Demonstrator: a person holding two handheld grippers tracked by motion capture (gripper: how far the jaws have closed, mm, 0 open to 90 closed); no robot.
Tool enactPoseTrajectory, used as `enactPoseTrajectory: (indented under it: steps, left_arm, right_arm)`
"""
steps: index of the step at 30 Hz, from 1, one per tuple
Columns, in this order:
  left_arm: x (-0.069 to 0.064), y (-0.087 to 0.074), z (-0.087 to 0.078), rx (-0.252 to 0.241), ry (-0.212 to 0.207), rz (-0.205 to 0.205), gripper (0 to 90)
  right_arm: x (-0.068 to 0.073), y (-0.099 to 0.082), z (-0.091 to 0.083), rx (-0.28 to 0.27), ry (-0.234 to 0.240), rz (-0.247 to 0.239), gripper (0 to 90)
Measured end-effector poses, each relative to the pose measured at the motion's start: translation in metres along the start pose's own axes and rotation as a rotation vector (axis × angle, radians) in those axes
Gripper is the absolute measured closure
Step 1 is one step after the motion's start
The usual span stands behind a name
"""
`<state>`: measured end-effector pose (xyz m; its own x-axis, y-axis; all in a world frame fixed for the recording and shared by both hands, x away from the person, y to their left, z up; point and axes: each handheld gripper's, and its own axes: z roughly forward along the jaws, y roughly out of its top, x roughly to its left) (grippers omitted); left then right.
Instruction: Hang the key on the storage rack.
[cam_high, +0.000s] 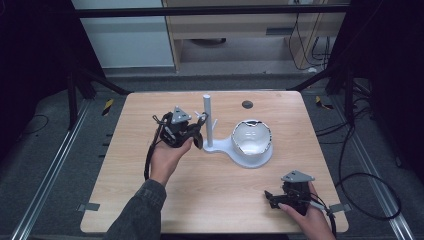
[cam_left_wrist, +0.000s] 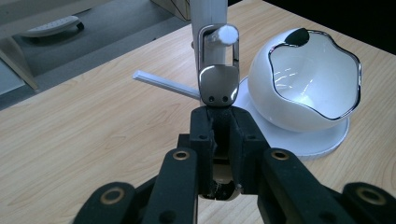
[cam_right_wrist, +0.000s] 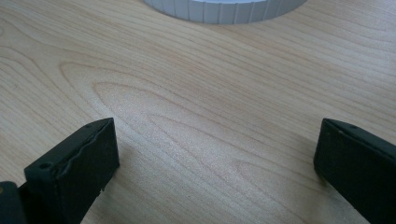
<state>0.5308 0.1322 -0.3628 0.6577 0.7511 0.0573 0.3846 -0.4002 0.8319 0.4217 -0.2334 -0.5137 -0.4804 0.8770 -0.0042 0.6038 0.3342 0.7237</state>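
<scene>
Now we clamp the left gripper on a metal clip, looping it over the stand's peg; right gripper rests open on the surface.

My high view is dim and soft: the floor and frame around the table sink almost to black, and only the wooden top and the pale wall beyond it catch much light. Light falls from above, so shadows under the stand are short and faint. Fine detail blurs there; my own black tools read as dark lumps. The left gripper view is brighter and sharper, with glare streaking inside the white bowl and a bright glint on the metal clip. The nearest jaw parts go soft. In the right gripper view the wood grain is crisp, though the far edge seems slightly washed out.
</scene>
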Motion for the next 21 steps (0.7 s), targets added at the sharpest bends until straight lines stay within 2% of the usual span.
enactPoseTrajectory:
  steps: [14,18,21]
  left_arm:
    - [-0.002,-0.002,0.013,-0.004,-0.007,-0.017,80.0]
    - [-0.003,-0.002,0.017,-0.004,-0.008,0.002,80.0]
    - [-0.002,-0.004,0.019,-0.019,-0.011,-0.016,80.0]
  right_arm:
    - [0.000,0.000,0.000,-0.001,0.001,-0.001,0.4]
    - [0.000,0.000,0.000,0.000,0.000,0.000,0.4]
    - [0.000,0.000,0.000,0.000,0.000,0.000,0.4]
